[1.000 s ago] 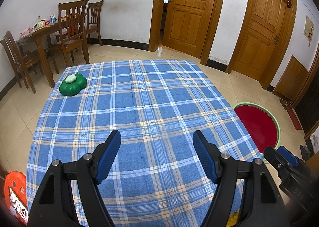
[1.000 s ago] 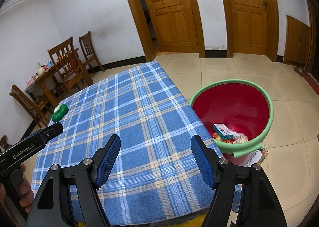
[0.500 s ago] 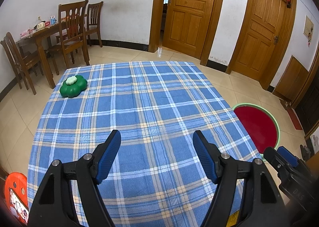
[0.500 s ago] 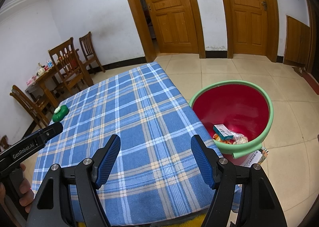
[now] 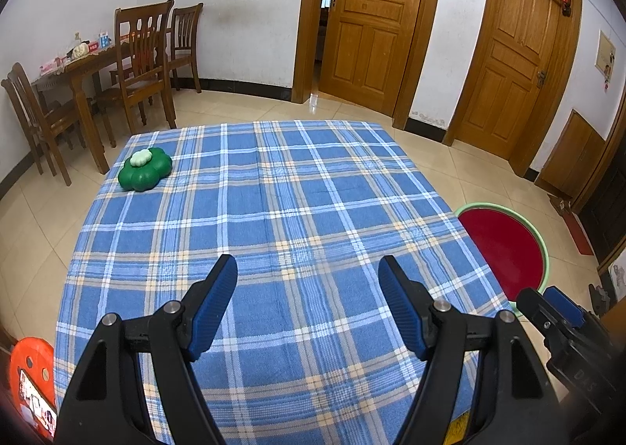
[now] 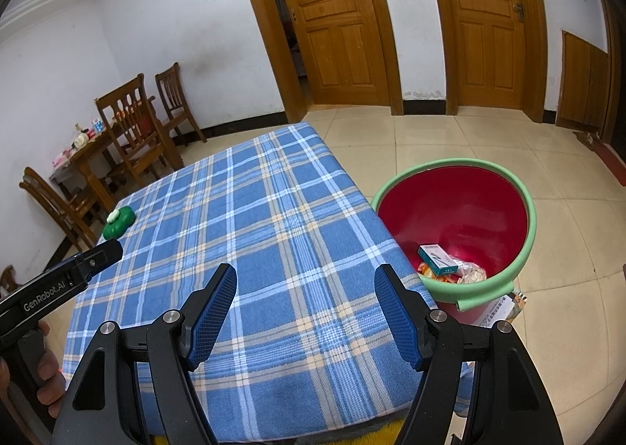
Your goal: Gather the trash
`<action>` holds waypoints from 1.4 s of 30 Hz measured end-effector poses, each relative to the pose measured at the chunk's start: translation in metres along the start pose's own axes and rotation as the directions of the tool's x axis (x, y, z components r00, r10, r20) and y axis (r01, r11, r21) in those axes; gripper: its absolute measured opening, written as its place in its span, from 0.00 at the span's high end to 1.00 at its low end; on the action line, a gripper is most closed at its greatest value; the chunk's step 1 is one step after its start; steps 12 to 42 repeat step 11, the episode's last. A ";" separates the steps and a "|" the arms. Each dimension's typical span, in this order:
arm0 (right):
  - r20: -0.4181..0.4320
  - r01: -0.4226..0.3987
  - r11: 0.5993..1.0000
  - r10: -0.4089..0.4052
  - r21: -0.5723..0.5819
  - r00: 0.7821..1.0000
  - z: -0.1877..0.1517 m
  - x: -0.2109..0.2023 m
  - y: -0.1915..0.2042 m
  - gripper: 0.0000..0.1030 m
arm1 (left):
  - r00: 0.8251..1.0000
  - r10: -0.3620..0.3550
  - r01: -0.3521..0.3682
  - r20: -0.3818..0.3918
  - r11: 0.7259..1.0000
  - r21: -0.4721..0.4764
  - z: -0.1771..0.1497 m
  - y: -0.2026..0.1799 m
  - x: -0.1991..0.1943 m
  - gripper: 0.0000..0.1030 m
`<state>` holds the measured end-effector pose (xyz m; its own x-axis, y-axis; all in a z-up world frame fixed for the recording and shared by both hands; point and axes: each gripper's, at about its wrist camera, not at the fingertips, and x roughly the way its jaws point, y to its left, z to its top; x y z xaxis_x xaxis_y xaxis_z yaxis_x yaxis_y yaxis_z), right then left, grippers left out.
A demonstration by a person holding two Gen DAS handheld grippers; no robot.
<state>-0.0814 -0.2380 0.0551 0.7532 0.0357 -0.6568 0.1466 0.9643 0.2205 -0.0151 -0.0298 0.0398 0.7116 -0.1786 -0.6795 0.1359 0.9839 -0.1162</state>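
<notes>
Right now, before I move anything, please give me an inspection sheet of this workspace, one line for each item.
Surface: table with blue plaid cloth, flat, mostly bare.
Job's things: red bucket with green rim on the floor beside the table; a small box and wrappers lie inside.
Clutter: green flower-shaped object with a white piece on top, at the far left corner.
Grippers: left gripper open, holding nothing; right gripper open, holding nothing.
Cables: nothing seen.
Surroundings: wooden dining table with chairs, two wooden doors, tiled floor.
</notes>
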 end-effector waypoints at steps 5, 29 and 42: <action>0.000 0.000 1.000 0.000 0.001 1.000 0.000 0.000 0.000 0.28 | 1.000 0.000 0.000 0.002 1.000 -0.002 0.000 0.001 -0.001 0.28; -0.003 0.000 1.000 0.000 0.000 1.000 -0.001 0.001 0.001 0.28 | 1.000 0.004 -0.004 -0.004 1.000 -0.007 -0.002 0.001 0.000 0.28; -0.003 0.000 1.000 0.000 0.000 1.000 -0.001 0.001 0.001 0.28 | 1.000 0.004 -0.004 -0.004 1.000 -0.007 -0.002 0.001 0.000 0.28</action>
